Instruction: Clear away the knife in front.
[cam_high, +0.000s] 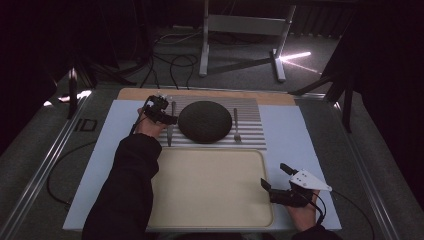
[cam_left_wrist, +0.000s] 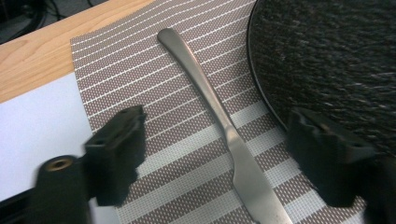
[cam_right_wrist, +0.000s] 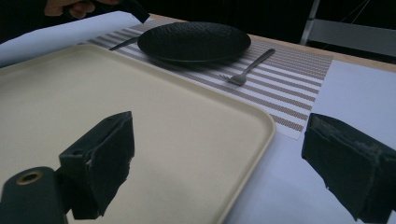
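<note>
A steel knife (cam_left_wrist: 224, 126) lies on a striped placemat (cam_left_wrist: 154, 84), left of a dark round plate (cam_left_wrist: 327, 56). My left gripper (cam_left_wrist: 219, 158) hovers over the knife's blade end with its jaws open on either side and neither pad touching. In the high view this left gripper (cam_high: 169, 118) sits at the plate's (cam_high: 205, 121) left edge, over the knife (cam_high: 170, 131). A fork (cam_high: 237, 125) lies right of the plate. My right gripper (cam_high: 275, 176) stands open and empty at the right rim of the cream tray (cam_high: 210, 200). Its own view shows the right gripper (cam_right_wrist: 224, 158) astride the tray rim (cam_right_wrist: 261, 123).
The placemat (cam_high: 250, 115) lies on a white sheet (cam_high: 290, 140) over a wooden tabletop (cam_high: 150, 93). The tray holds nothing. Metal rails run along both table sides, and a stand and cables are on the floor behind the table.
</note>
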